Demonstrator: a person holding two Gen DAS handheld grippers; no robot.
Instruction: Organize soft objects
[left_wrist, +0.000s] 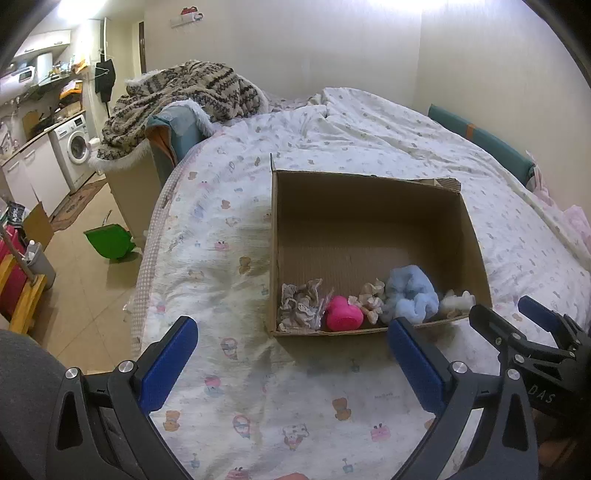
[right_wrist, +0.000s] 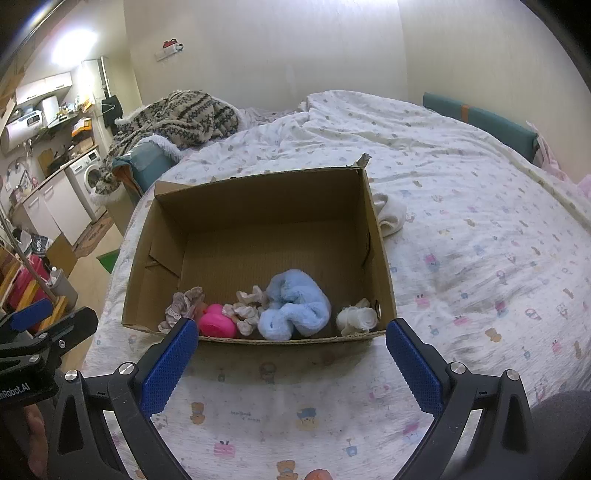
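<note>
An open cardboard box (left_wrist: 369, 192) (right_wrist: 258, 192) stands on the bed. Along its near wall lie a lacy beige scrunchie (left_wrist: 299, 304) (right_wrist: 181, 304), a pink plush heart (left_wrist: 341, 314) (right_wrist: 216, 321), a small cream scrunchie (left_wrist: 371, 299) (right_wrist: 247, 306), a fluffy blue item (left_wrist: 412, 295) (right_wrist: 295, 304) and a white soft piece (left_wrist: 456, 301) (right_wrist: 356, 317). A white rolled cloth (right_wrist: 389, 214) lies on the bed right of the box. My left gripper (left_wrist: 291, 347) and right gripper (right_wrist: 290, 345) are open and empty, just in front of the box.
The bed (left_wrist: 240, 387) has a white cartoon-print sheet. A patterned blanket (left_wrist: 177, 99) is heaped at its far left. A green dustpan (left_wrist: 109, 242) lies on the floor at left, near a washing machine (left_wrist: 74, 147). A teal headboard (left_wrist: 480, 136) lines the right wall.
</note>
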